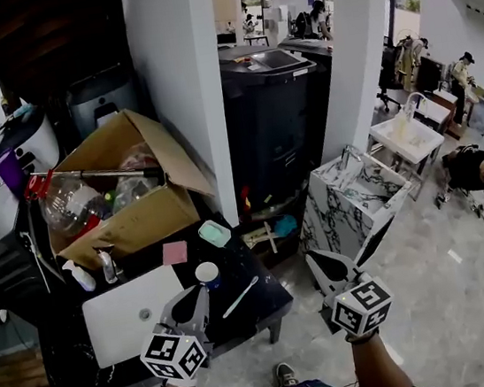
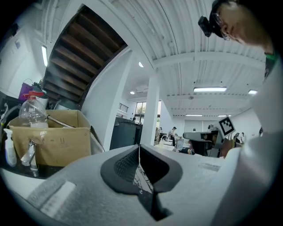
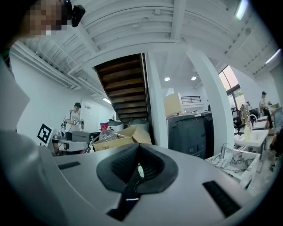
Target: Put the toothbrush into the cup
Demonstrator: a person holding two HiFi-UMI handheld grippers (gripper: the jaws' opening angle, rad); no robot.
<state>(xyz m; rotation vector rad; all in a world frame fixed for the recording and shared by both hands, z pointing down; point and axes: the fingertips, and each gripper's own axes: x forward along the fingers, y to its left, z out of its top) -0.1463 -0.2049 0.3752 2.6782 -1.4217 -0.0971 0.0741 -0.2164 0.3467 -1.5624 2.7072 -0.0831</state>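
While left tool (image 1: 199,294) and right tool (image 1: 317,262) approach closed and empty, toothbrush (image 1: 240,296) waits by the cup (image 1: 207,275); next, probably open and grab.

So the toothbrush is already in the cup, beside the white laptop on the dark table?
No: the toothbrush lies on the dark table right of the cup, not in it; the cup does stand beside the white laptop. The head view shows this.

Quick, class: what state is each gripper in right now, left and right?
Left gripper: closed, jaws together, holding nothing.
Right gripper: closed, jaws together, holding nothing.
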